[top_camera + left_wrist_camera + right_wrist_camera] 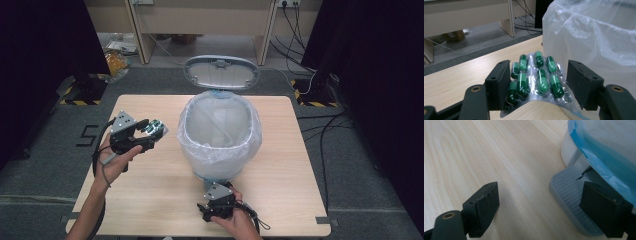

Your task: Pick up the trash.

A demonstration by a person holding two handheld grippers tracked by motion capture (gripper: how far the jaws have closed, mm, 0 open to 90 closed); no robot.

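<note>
Glossy foil blister pack (536, 80), seemingly plastic-bubbled

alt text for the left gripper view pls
Two black jaws of the left gripper clamp a bowed blister pack of green capsules above a light wooden table. A bin lined with a white plastic bag stands close on the right.

- The bin (220, 145) with its raised lid (221, 71) is blocking the table's (280, 200) middle.
- Bare tabletop is lying open on both sides.
- The pedal (571, 195) is jutting out at the bin's foot.
</note>
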